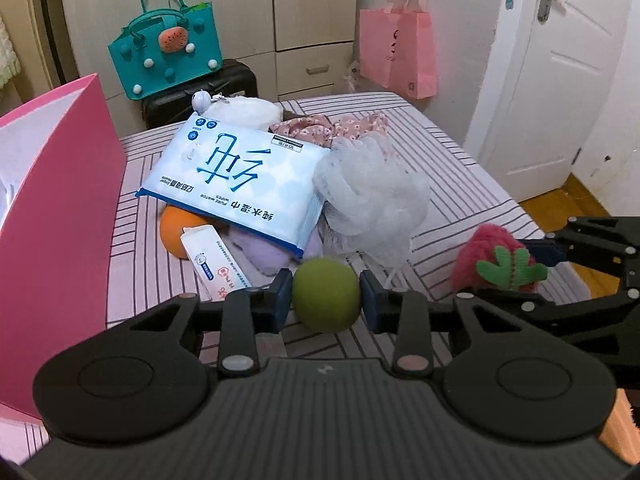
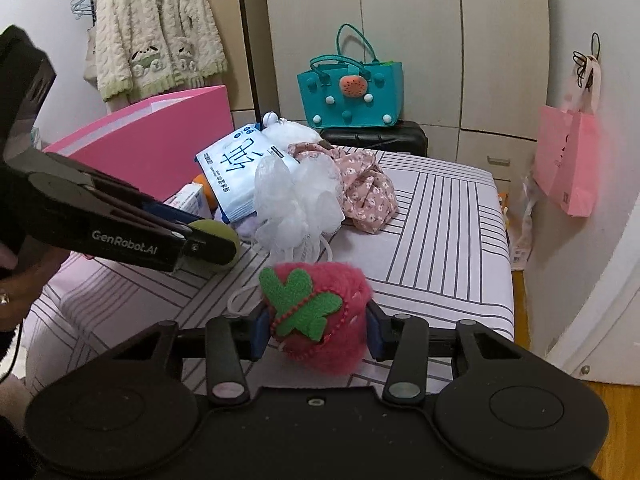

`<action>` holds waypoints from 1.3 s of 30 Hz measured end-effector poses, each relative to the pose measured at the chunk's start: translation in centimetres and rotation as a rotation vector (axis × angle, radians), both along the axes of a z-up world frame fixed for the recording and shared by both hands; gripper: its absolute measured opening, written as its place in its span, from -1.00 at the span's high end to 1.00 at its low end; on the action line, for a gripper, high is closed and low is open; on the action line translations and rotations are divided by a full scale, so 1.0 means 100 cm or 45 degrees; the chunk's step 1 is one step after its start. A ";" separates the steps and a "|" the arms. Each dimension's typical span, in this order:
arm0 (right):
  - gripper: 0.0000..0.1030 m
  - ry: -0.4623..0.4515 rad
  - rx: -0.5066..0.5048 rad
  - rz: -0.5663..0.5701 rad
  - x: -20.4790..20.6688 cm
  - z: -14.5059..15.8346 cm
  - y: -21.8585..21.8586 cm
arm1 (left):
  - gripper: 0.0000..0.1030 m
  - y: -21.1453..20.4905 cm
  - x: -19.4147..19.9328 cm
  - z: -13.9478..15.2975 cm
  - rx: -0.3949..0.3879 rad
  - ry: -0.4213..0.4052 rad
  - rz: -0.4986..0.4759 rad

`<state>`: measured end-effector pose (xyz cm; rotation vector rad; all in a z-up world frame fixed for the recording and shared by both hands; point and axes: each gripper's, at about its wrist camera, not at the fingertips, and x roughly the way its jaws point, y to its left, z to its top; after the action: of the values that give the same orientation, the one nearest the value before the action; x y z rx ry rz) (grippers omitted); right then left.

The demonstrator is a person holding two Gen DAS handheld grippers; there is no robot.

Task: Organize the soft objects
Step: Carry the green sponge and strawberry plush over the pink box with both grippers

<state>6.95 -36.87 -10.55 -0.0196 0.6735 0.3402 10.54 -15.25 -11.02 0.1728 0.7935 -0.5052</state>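
The bed (image 1: pixel 460 184), under a pink-and-white striped sheet, carries all the items. At the bed's left edge stands a large pink box (image 1: pixel 60 208), open at the top; its contents cannot be made out. Beyond the bed's far end a teal tote bag (image 1: pixel 168 56) sits on a black suitcase (image 1: pixel 240 84), and a pink paper bag (image 1: pixel 396 52) hangs on the wardrobe; what either bag holds is not visible.

Both tools point down at the bed at a moderate slant. The left hand-held gripper (image 1: pixel 326 296) has its blue pads pressed against either side of a green ball (image 1: pixel 325 294) at the bed's near end, jaws drawn in to a narrow gap. A hand (image 2: pixel 16 280) grips its handle. The right hand-held gripper (image 2: pixel 316 332), toward the bed's near right, is clamped at a middling width on a pink plush strawberry (image 2: pixel 340 344) with a green felt leaf.

Mid-bed lies a heap: a pack of wet wipes (image 1: pixel 236 184), a white mesh bath pouf (image 1: pixel 372 200), floral fabric (image 1: pixel 332 126), an orange ball (image 1: pixel 176 228), a small white box (image 1: pixel 216 264) and lilac cloth (image 1: pixel 264 252).
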 end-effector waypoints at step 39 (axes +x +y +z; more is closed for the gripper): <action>0.01 0.310 0.144 0.578 0.032 0.128 0.152 | 0.32 0.186 -0.034 0.108 -0.173 0.039 -0.087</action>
<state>10.17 -21.68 2.21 -0.0235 0.8894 0.8264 7.14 3.34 -0.26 0.0665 0.7823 -0.6256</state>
